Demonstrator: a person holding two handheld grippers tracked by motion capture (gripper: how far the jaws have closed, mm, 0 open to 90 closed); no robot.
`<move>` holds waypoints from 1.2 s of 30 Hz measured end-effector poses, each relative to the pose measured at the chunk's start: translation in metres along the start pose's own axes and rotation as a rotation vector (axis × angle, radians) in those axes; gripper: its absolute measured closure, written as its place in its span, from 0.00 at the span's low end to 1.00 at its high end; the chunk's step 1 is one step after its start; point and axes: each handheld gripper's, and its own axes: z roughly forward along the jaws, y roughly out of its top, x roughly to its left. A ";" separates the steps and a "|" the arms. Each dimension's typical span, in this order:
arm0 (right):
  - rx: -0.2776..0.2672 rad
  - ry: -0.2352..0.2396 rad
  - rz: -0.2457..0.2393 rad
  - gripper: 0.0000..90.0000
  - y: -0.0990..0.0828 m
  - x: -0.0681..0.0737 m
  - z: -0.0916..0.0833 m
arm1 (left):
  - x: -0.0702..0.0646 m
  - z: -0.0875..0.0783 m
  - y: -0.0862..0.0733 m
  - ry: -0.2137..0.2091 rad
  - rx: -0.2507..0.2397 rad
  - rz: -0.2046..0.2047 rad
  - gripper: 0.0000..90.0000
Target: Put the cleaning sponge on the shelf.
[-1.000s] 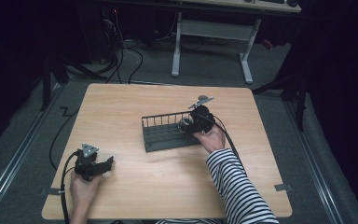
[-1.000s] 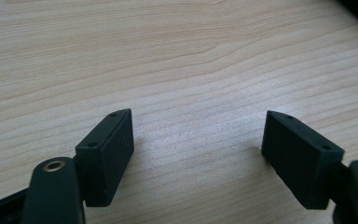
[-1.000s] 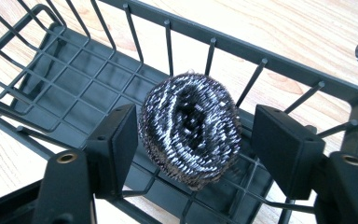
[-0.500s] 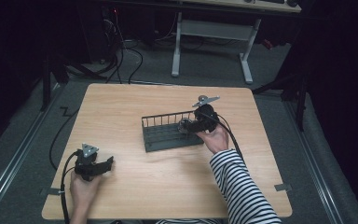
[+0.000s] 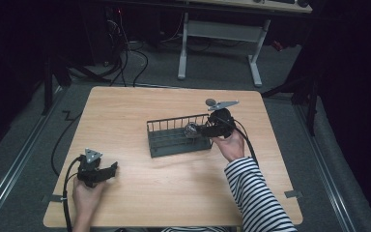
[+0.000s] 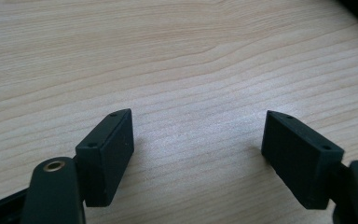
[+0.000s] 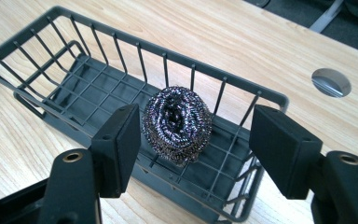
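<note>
A dark grey wire basket (image 5: pixel 171 140) stands at the middle of the wooden table (image 5: pixel 125 116). A round steel-wool scourer (image 7: pixel 177 125) lies inside it at its right end, against the far wall; the high view has the scourer (image 5: pixel 191 130) too. My right gripper (image 7: pixel 198 140) is open, its jaws either side of the scourer, the left jaw almost touching it. In the high view this right gripper (image 5: pixel 206 128) reaches in over the basket's right end. My left gripper (image 6: pixel 198 149) is open above bare wood, and the left gripper (image 5: pixel 104 171) sits near the table's front left.
A round metal cable grommet (image 7: pixel 331 82) is set in the tabletop beyond the basket, near the far right. Past the far edge a white desk frame (image 5: pixel 217 43) stands on the floor, where cables (image 5: pixel 140 53) lie. Bare wood surrounds the basket.
The right hand has shifted slightly at the basket's right end, and the scourer now shows in the basket in front of the jaws. The left gripper has not moved.
</note>
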 end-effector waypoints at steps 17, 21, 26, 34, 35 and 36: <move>-0.083 -0.014 0.023 0.42 -0.016 -0.005 -0.042 | 0.000 0.000 0.000 -0.001 -0.001 0.000 0.29; -0.088 -0.026 0.039 0.42 -0.026 -0.009 -0.050 | 0.000 0.000 0.000 -0.001 0.000 0.000 0.29; -0.106 -0.037 0.064 0.42 -0.040 -0.016 -0.063 | 0.000 0.000 0.000 -0.001 0.000 0.000 0.29; -0.147 -0.049 0.110 0.43 -0.063 -0.024 -0.080 | 0.000 0.000 0.000 0.000 0.000 0.000 0.29; -0.146 -0.045 0.120 0.43 -0.066 -0.025 -0.081 | 0.000 0.000 0.000 0.000 0.000 0.000 0.29; -0.139 -0.051 0.122 0.43 -0.069 -0.025 -0.081 | 0.000 0.000 0.000 0.000 0.000 0.000 0.29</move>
